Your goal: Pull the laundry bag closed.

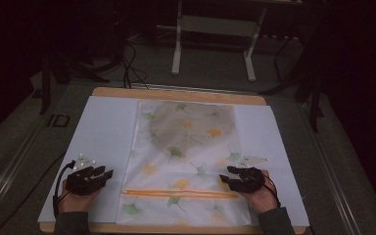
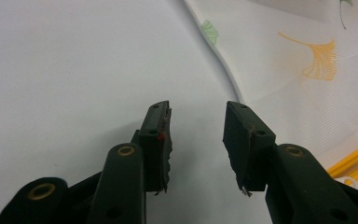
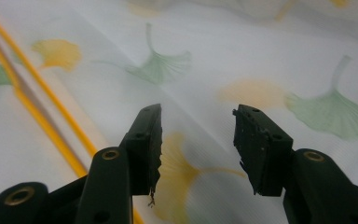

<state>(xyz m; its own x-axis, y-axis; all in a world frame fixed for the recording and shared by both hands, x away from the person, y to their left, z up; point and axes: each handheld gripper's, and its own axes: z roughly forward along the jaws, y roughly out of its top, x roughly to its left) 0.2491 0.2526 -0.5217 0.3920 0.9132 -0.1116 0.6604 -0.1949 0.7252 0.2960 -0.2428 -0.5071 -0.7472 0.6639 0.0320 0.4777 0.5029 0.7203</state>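
A thin white cloth (image 1: 186,161) printed with yellow and green ginkgo leaves lies flat down the middle of the table, with two orange stripes (image 1: 176,193) near its front end. My left gripper (image 1: 105,174) rests open on the white sheet (image 1: 105,142) just left of the cloth's edge (image 2: 223,70), with nothing between its fingers. My right gripper (image 1: 226,175) stands open over the cloth's right front part (image 3: 200,93), holding nothing; the orange stripes (image 3: 42,107) run past its left jaw.
The white sheet covers a wooden tabletop (image 1: 176,94). A grey shadow (image 1: 191,122) darkens the cloth's far half. Beyond the table stand a white table frame (image 1: 215,39) and dark cables (image 1: 132,68) on the floor.
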